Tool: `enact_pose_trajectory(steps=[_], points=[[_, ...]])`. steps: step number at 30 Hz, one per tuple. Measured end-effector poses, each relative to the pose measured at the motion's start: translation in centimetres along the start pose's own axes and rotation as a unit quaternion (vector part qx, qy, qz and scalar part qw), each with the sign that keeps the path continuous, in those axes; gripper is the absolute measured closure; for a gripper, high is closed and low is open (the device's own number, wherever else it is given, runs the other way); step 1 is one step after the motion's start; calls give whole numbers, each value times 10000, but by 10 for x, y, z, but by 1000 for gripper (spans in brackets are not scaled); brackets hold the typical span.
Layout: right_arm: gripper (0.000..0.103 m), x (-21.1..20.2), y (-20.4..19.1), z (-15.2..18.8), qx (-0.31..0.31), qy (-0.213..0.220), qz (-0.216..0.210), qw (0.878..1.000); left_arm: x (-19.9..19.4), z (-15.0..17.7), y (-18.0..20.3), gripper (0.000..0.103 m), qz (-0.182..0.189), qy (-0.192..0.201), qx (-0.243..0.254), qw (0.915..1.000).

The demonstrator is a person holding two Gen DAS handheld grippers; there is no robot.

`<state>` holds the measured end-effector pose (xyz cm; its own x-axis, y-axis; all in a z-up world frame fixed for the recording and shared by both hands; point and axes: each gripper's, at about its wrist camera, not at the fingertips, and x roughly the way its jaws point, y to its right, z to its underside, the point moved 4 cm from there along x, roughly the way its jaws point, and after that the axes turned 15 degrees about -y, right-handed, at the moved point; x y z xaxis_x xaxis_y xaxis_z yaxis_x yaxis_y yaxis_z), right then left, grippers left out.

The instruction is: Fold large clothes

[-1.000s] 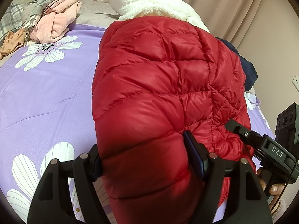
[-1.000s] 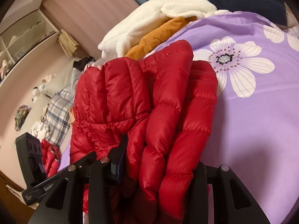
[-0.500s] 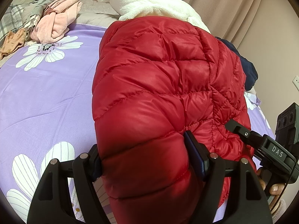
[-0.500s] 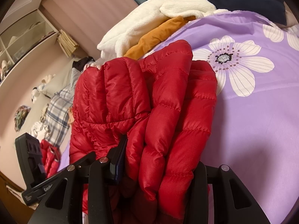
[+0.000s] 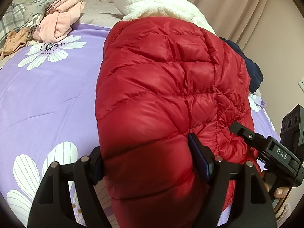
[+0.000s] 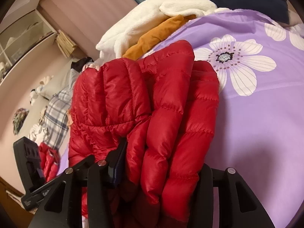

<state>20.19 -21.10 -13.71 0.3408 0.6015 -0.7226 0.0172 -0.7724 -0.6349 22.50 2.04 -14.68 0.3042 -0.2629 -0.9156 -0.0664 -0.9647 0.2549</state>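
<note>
Fingers of the left gripper (image 5: 147, 168) clamp a thick folded end of the red down jacket (image 5: 161, 87), whose long axis runs straight ahead of them over the purple floral bedspread (image 5: 47, 98). The right gripper (image 6: 160, 168) straddles the bunched adjoining end, its jaws opening, padding still between them; both sit equally near, side by side

The puffy red quilted down jacket (image 5: 155, 98) runs off the lower edge of both frames, hiding its hem. The left pad of the left gripper (image 5: 147, 163) is buried behind its bulge. Small items on the beige shelf unit (image 6: 24, 43), upper left, are too blurred to identify.
</note>
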Motion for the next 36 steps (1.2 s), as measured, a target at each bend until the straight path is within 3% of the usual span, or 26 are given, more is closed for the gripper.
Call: enact_pose_trajectory(steps=[11, 20, 26, 29, 34, 36], points=[[36, 2, 1, -1, 69, -107, 317, 9994, -5, 5, 0, 23, -153, -23, -33, 9999], [36, -18, 2, 1, 74, 13, 436, 9990, -16, 9, 0, 23, -288, 20, -65, 9996], [36, -50, 0, -1, -25, 595, 891, 9942, -23, 15, 2, 23, -415, 79, -111, 9990], [36, -63, -13, -6, -318, 888, 961, 9909, -28, 17, 4, 24, -488, 139, -81, 9987], [36, -58, -45, -18, -992, 938, 878, 9867, -40, 21, 10, 28, -618, 280, 58, 9977], [38, -52, -60, -23, -1204, 907, 773, 9855, -45, 24, 13, 36, -637, 321, 148, 9973]])
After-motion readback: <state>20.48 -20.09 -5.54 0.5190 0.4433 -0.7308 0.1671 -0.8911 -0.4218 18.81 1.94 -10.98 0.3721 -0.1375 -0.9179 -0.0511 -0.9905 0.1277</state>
